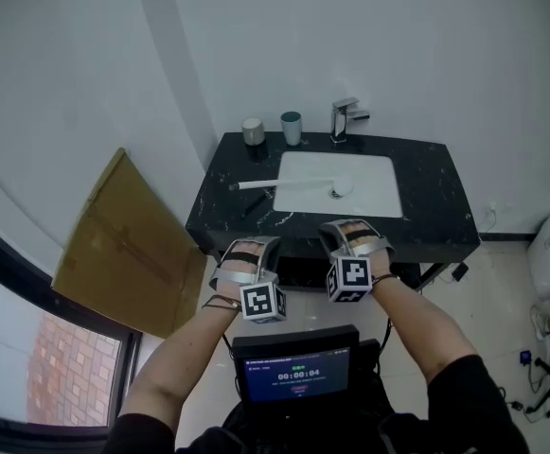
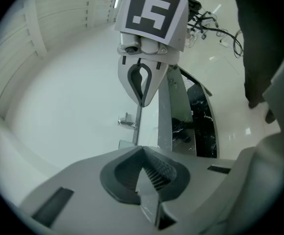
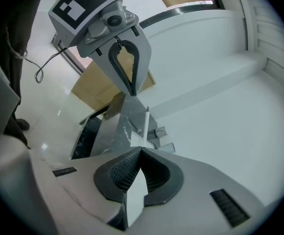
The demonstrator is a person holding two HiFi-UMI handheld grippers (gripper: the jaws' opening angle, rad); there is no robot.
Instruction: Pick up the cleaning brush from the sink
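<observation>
The cleaning brush (image 1: pixel 284 183) has a long white handle. It lies across the left rim of the white sink (image 1: pixel 379 197), with its round head inside the basin. My left gripper (image 1: pixel 252 245) and right gripper (image 1: pixel 354 226) hover side by side before the front edge of the black marble counter (image 1: pixel 435 206), short of the sink. In the left gripper view my left gripper (image 2: pixel 142 150) is shut with nothing between its tips. The right gripper (image 3: pixel 141 150) is likewise shut and holds nothing. Each gripper view shows the other gripper ahead of it.
A grey cup (image 1: pixel 253 131), a teal cup (image 1: pixel 292 128) and a chrome faucet (image 1: pixel 345 119) stand along the counter's back edge by the white wall. Cardboard (image 1: pixel 123 244) leans at the left. A screen (image 1: pixel 295 372) sits below my arms, and cables (image 1: pixel 549 367) lie on the floor at right.
</observation>
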